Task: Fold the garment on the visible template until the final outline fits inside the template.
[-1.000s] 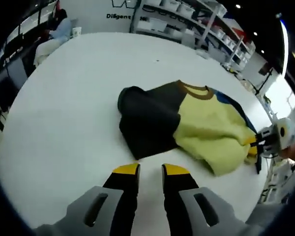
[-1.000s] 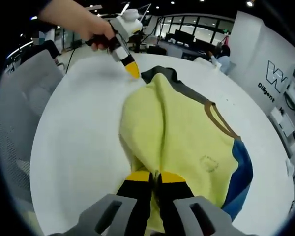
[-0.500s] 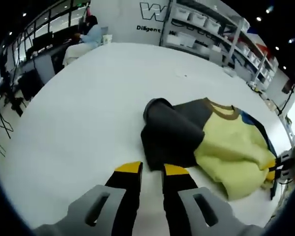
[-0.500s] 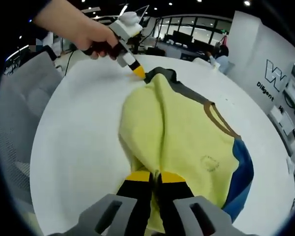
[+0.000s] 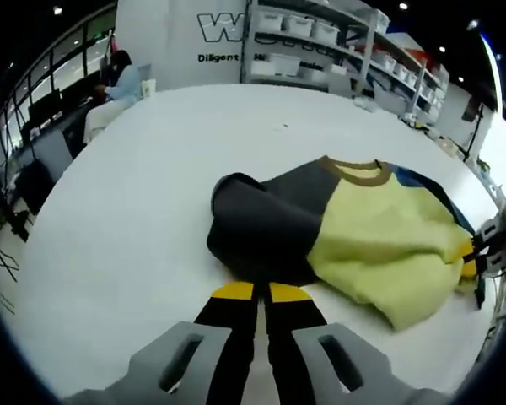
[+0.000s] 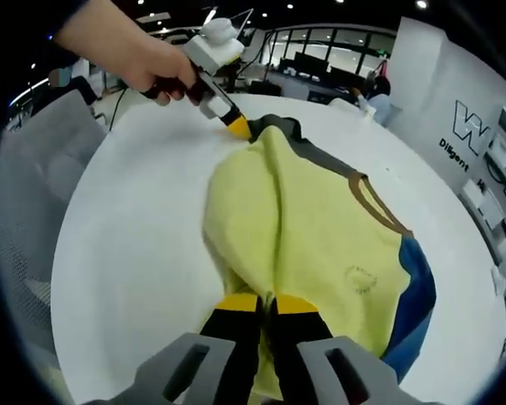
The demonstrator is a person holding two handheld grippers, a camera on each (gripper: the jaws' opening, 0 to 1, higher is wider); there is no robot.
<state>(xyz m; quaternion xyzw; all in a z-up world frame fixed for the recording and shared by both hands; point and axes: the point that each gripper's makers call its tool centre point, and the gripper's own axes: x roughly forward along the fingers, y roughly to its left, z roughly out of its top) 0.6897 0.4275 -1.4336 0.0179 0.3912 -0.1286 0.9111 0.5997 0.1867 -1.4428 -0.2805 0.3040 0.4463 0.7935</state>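
A garment lies bunched on the round white table (image 5: 110,211). It has a yellow body (image 5: 379,245), a dark grey part (image 5: 261,228), a brown collar (image 5: 354,173) and a blue side (image 6: 413,287). My left gripper (image 5: 261,293) is shut on the near edge of the dark grey part. In the right gripper view, a hand holds the left gripper (image 6: 238,126) at the garment's far dark edge. My right gripper (image 6: 266,302) is shut on the near yellow edge (image 6: 287,228). In the left gripper view, the right gripper (image 5: 468,257) is at the garment's right end.
Shelving with white bins (image 5: 320,42) and a seated person (image 5: 122,84) stand beyond the table's far edge. A grey chair (image 6: 42,143) is close to the table (image 6: 126,253) on the left in the right gripper view. White table surface surrounds the garment.
My left gripper moved in to the dark grey edge and its jaws went from open to shut on it. The right gripper stayed shut on the yellow fabric.
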